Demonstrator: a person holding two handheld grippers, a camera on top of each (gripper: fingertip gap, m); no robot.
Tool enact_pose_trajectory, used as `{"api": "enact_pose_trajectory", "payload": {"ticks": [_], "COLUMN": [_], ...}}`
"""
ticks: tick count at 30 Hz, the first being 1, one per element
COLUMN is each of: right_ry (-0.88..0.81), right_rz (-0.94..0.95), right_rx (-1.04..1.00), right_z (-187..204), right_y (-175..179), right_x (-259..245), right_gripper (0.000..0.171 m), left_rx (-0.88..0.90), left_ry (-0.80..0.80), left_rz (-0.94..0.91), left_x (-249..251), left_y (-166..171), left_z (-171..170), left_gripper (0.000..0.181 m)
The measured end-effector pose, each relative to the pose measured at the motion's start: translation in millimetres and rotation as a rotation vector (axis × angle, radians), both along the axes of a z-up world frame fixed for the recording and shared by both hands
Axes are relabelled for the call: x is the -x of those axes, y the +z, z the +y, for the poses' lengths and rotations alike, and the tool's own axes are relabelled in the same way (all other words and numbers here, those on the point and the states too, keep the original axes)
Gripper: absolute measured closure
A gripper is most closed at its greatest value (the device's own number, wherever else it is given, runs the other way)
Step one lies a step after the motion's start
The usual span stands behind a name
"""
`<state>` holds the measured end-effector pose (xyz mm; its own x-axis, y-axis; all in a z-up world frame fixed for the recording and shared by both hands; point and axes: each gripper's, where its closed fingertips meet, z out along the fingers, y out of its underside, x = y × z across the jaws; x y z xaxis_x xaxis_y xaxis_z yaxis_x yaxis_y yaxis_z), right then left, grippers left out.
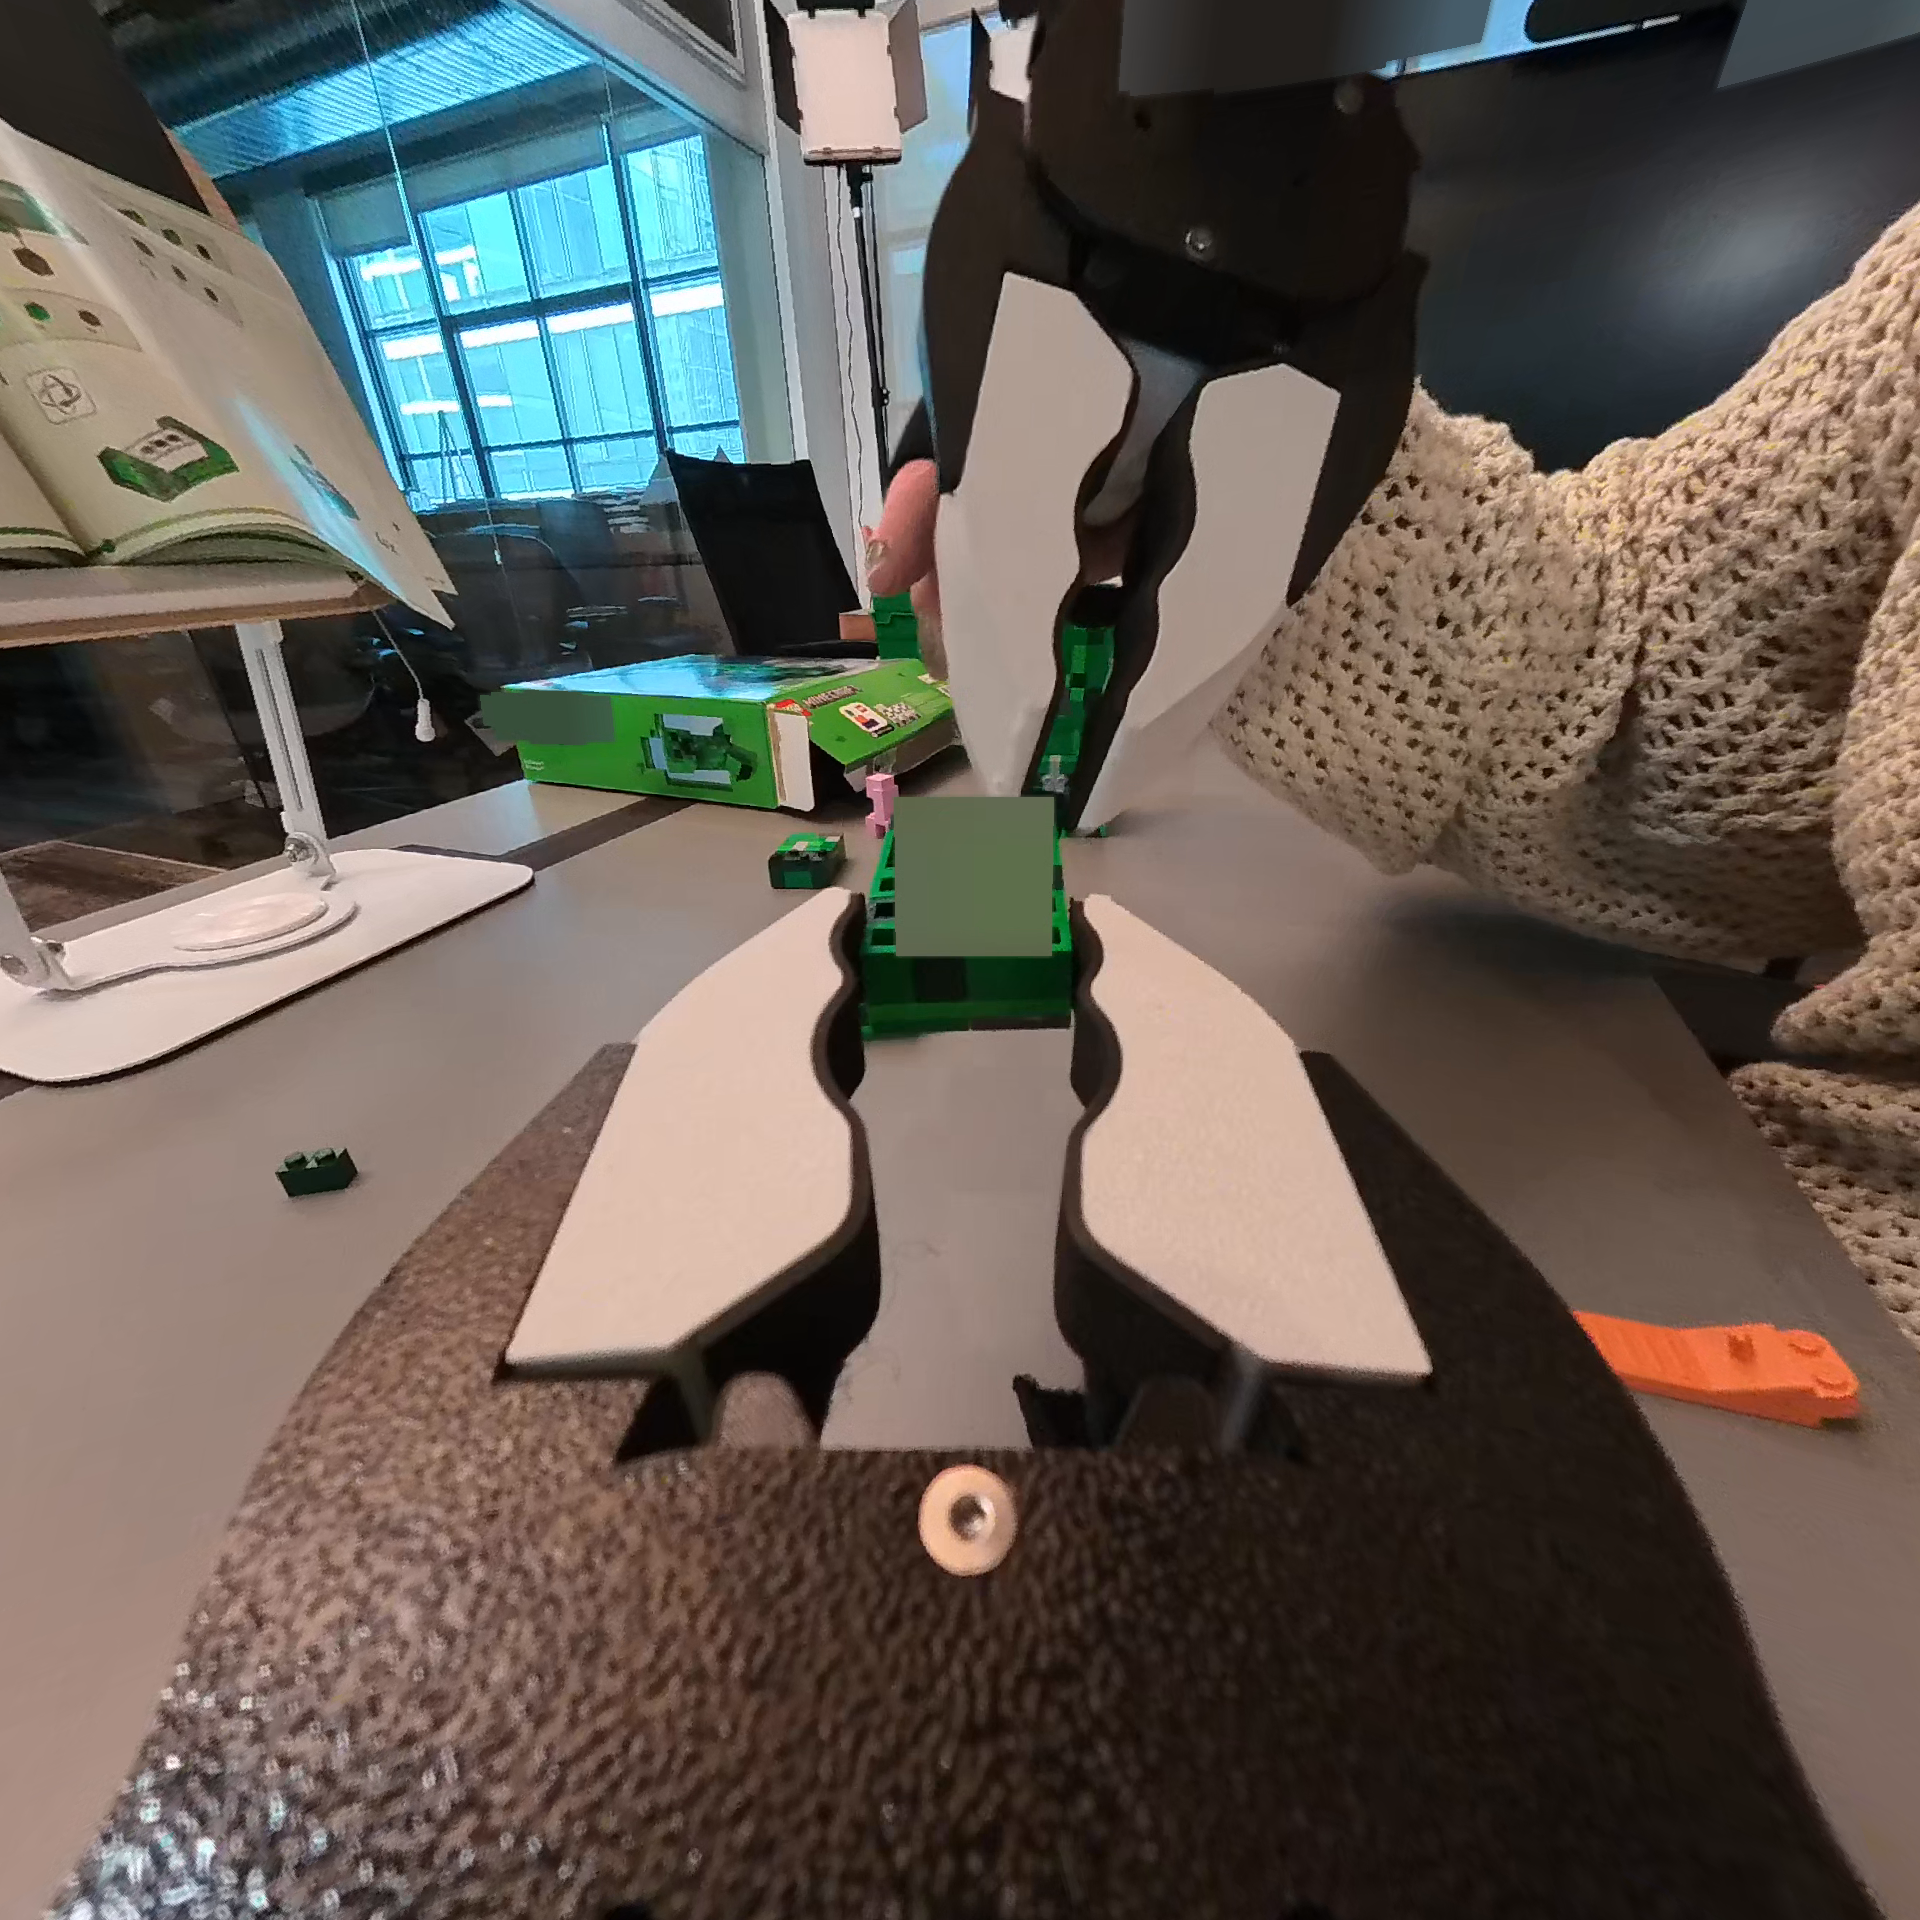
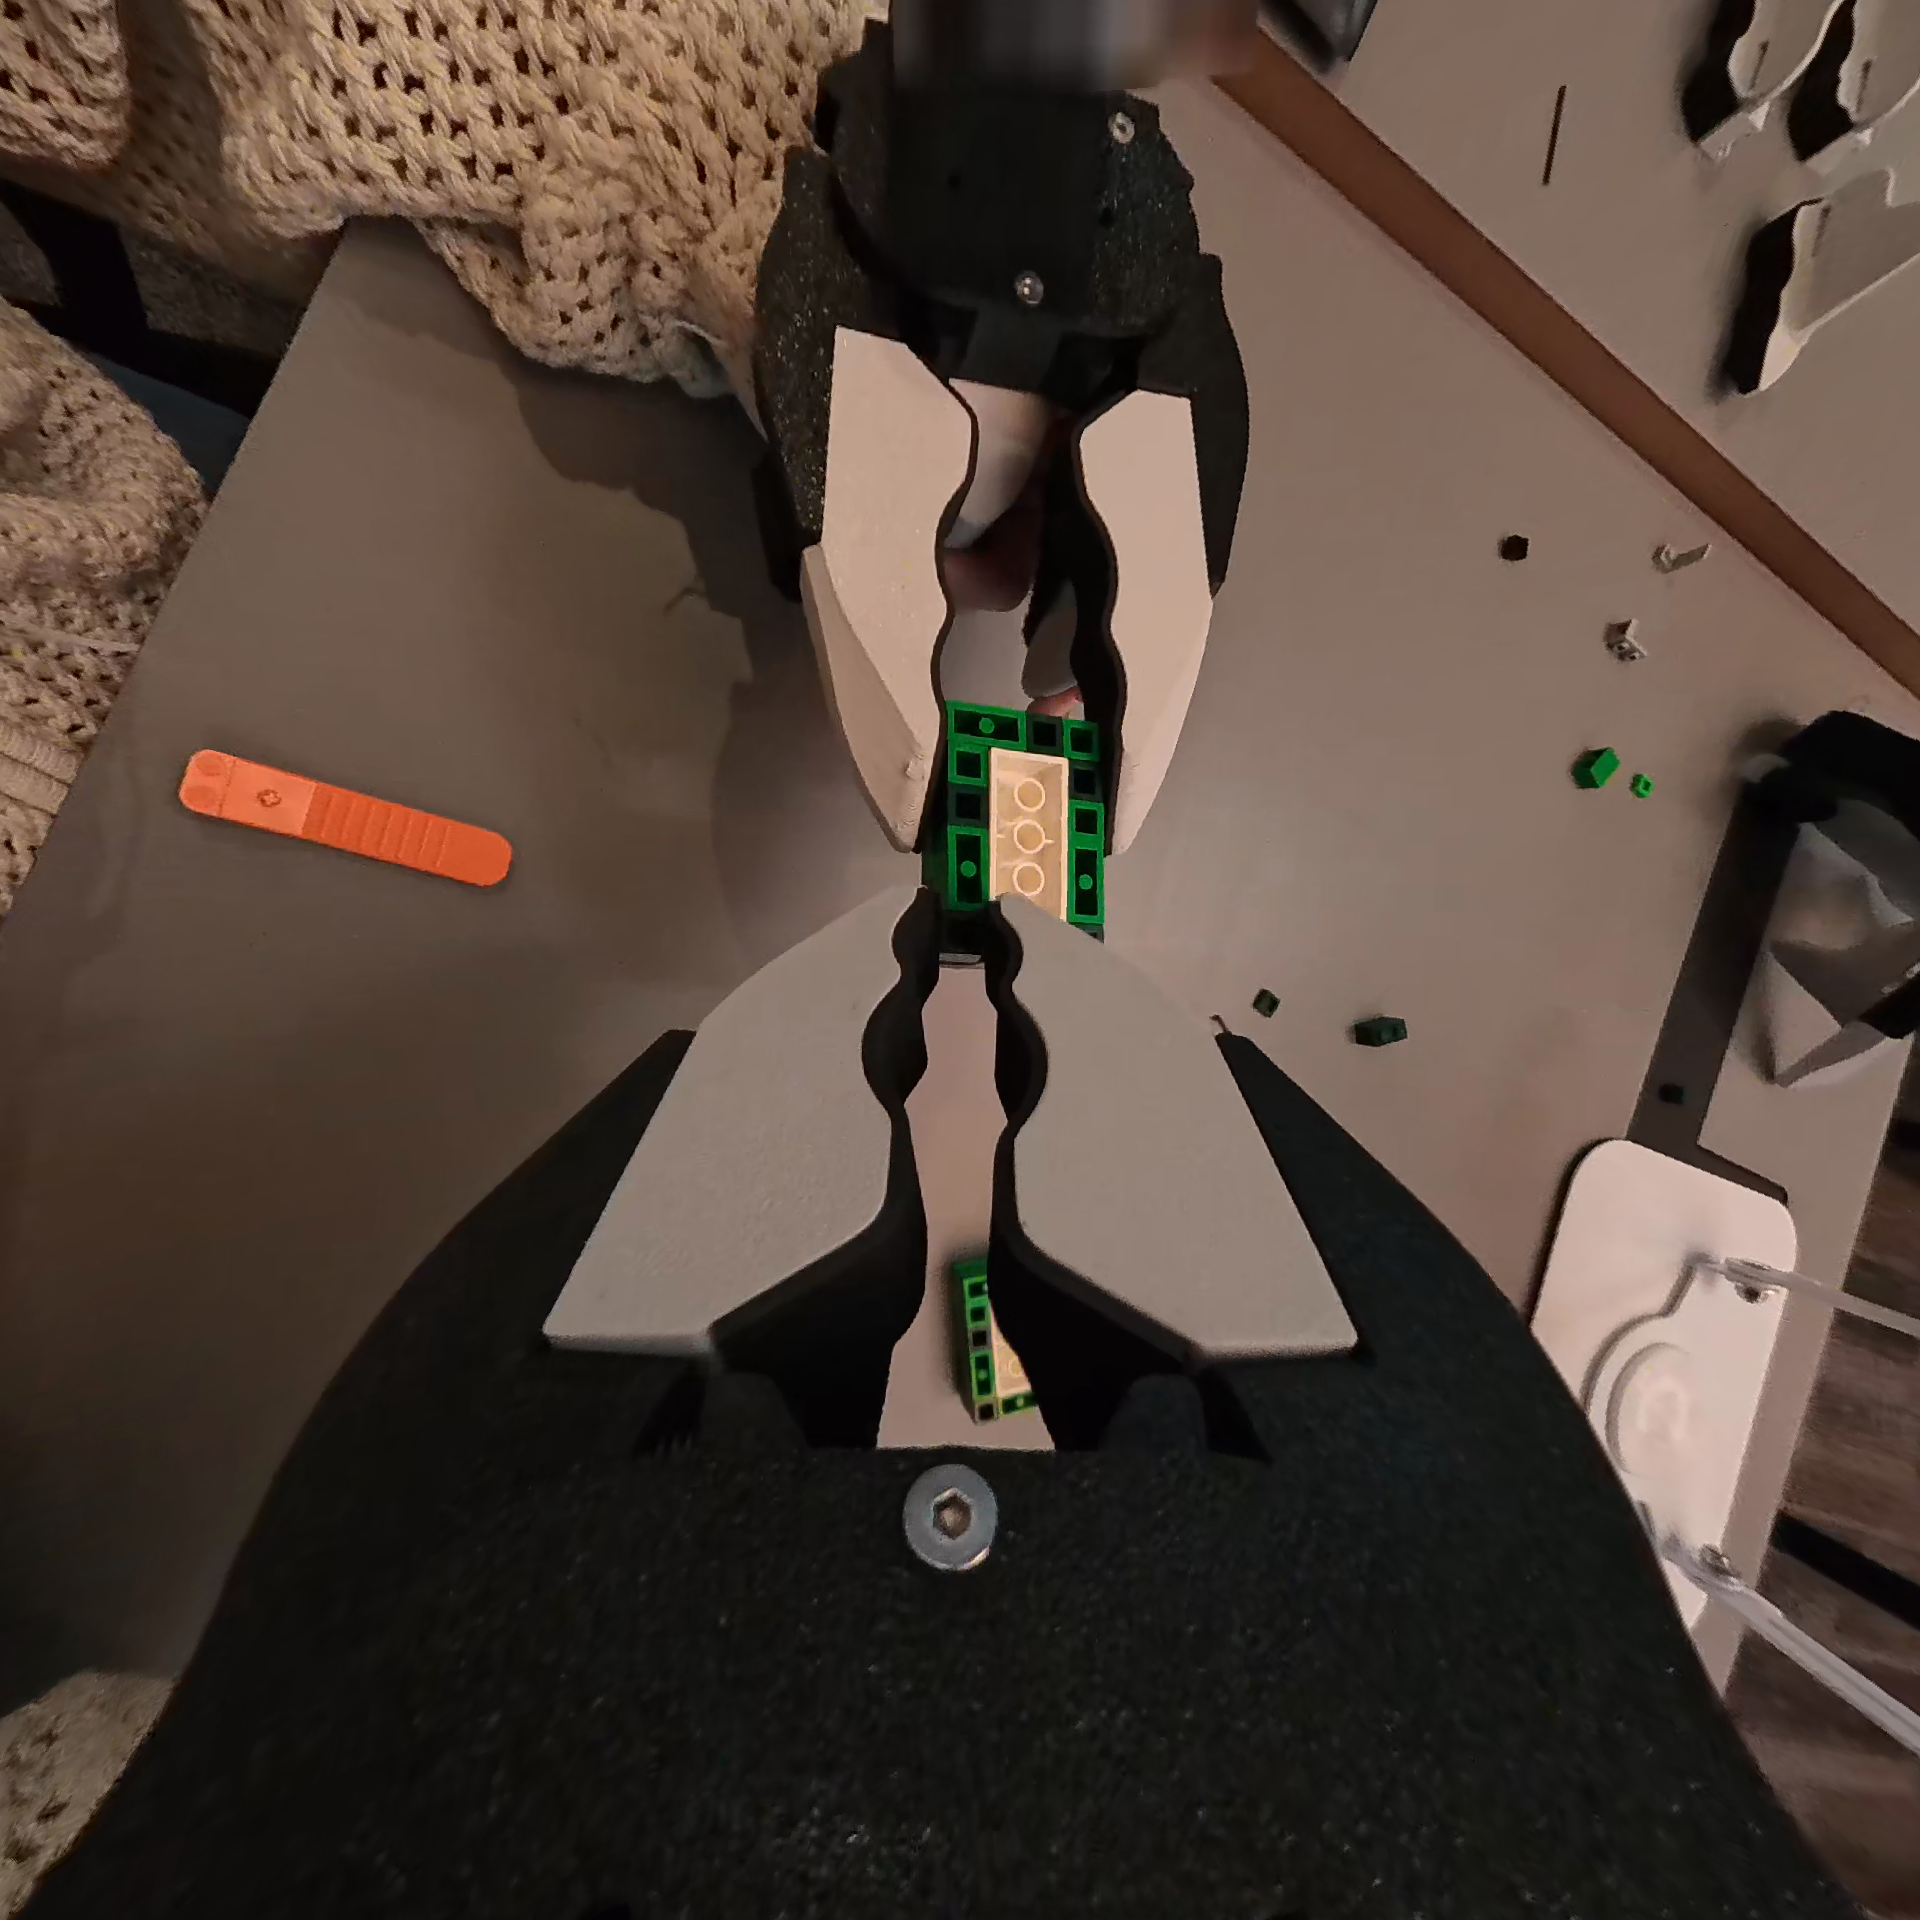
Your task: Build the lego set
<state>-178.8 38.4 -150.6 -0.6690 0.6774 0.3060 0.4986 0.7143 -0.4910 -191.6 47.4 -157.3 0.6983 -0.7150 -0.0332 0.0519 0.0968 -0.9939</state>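
Observation:
My left gripper (image 1: 968,930) lies low over the grey table and is shut on a green brick build (image 1: 966,995), one finger on each side. From above, the right wrist view shows that build's open underside (image 2: 1087,826) with a tan brick (image 2: 1029,831) in its middle, held between the left gripper's tips (image 2: 1016,831). My right gripper (image 2: 964,906) comes down steeply from above (image 1: 1044,800), its tips at the build's far end. Its jaws stand a narrow gap apart, and what is between them is hidden. A second green build (image 2: 985,1340) shows through the gap behind its fingers.
An orange brick separator (image 1: 1714,1371) lies on the table to my right. The green set box (image 1: 707,738), a small green block (image 1: 805,860) and a pink figure (image 1: 881,802) sit behind. A booklet (image 1: 156,416) rests on a white stand (image 1: 260,935). A dark green brick (image 1: 317,1169) lies to the left. The grippers are tip to tip, or close to it.

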Motion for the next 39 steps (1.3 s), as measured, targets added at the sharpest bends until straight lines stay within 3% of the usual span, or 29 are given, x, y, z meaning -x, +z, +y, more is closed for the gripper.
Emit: {"api": "enact_pose_trajectory", "payload": {"ticks": [14, 18, 21, 25, 28, 33, 39], "right_ry": [-0.004, -0.027, -0.066, -0.074, -0.087, -0.097, -0.056], "right_rz": [0.121, 0.267, 0.454, 0.626, 0.686, 0.738, 0.726], "right_rx": [-0.022, -0.034, -0.192, -0.543, -0.758, -0.804, -0.811], "right_z": [4, 7, 18, 28, 35, 34, 34], "right_y": [8, 25, 30, 14, 4, 4, -1], "right_x": [6, 7, 11, 16, 22, 30, 34], "right_gripper": [0.161, 0.140, 0.118, 0.111, 0.119, 0.136, 0.144], "left_rx": [0.026, 0.049, 0.085, 0.135, 0.159, 0.174, 0.183], "left_ry": [0.009, 0.042, 0.074, 0.087, 0.085, 0.079, 0.079], "left_rz": [-0.023, -0.038, -0.080, -0.156, -0.191, -0.194, -0.206], "left_x": [3, 9, 17, 24, 27, 27, 29], "left_y": [-1, -2, -3, -3, -3, -4, -4], "left_z": [3, 8, 12, 17, 18, 18, 19], "left_gripper": [0.145, 0.145, 0.145, 0.145, 0.145, 0.145, 0.145]}}
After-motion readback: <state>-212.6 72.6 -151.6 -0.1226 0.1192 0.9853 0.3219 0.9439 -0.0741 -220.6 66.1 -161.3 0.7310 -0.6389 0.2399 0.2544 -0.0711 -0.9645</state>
